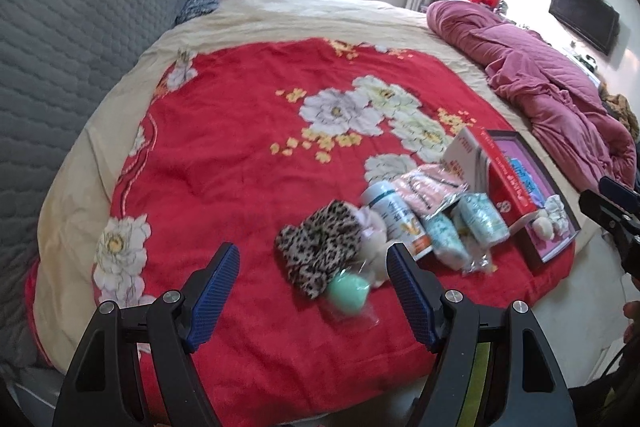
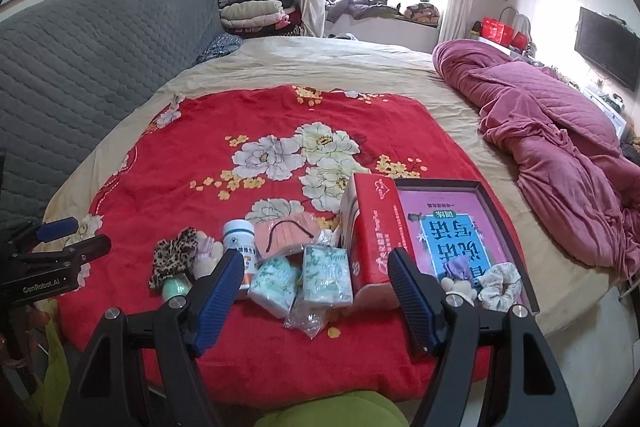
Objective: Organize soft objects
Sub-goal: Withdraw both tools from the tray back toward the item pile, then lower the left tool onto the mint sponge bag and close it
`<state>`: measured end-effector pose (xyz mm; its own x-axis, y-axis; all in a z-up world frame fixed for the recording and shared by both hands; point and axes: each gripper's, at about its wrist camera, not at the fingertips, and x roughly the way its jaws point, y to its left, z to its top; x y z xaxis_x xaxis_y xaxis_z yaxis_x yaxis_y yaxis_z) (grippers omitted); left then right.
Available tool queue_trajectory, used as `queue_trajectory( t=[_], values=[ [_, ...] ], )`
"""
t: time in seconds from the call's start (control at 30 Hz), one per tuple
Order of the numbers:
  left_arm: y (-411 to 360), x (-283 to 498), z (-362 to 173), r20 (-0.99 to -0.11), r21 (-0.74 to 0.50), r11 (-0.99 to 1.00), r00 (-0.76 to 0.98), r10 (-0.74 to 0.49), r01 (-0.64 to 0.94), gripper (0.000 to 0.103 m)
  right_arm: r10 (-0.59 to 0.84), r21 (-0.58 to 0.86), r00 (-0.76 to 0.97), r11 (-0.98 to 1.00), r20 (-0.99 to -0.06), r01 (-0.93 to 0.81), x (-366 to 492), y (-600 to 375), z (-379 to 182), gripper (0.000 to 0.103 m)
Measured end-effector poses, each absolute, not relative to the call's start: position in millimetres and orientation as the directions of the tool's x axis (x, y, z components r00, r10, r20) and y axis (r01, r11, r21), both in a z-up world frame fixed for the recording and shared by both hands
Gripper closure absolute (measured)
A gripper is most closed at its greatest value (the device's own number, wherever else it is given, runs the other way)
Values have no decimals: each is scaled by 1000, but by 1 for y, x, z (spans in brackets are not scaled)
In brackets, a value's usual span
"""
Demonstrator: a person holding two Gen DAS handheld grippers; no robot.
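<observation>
On the red flowered blanket (image 1: 224,155) lies a cluster of small items: a leopard-print scrunchie (image 1: 320,249) (image 2: 173,255), a mint green ball in clear wrap (image 1: 347,291), a white bottle (image 1: 394,217) (image 2: 239,241), a pink face mask (image 2: 288,235) and two tissue packs (image 2: 302,277). A dark shallow box (image 2: 486,187) at the right holds a floral scrunchie (image 2: 500,285) and a small plush piece (image 2: 460,285). My left gripper (image 1: 312,259) is open, just short of the leopard scrunchie. My right gripper (image 2: 316,265) is open above the tissue packs.
A red tissue box (image 2: 372,231) stands beside the dark box. A bundled pink quilt (image 2: 560,131) lies at the bed's right. A grey quilted headboard (image 1: 72,39) runs along the left. Folded bedding (image 2: 256,13) is stacked at the far corner.
</observation>
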<state>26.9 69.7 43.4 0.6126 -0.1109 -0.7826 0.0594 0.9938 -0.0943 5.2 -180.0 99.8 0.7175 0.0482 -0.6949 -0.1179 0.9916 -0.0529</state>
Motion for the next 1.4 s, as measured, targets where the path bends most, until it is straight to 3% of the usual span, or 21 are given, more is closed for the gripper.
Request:
queue_trajectory(
  t=[0.27, 1.4],
  values=[
    [67, 19, 17, -812, -123, 990, 568, -137, 63, 26, 47, -51, 667, 991, -743, -127, 2, -180, 69, 29],
    [39, 40, -68, -892, -165, 984, 417, -176, 62, 26, 111, 45, 600, 991, -792, -124, 27, -189, 4, 29]
  ],
)
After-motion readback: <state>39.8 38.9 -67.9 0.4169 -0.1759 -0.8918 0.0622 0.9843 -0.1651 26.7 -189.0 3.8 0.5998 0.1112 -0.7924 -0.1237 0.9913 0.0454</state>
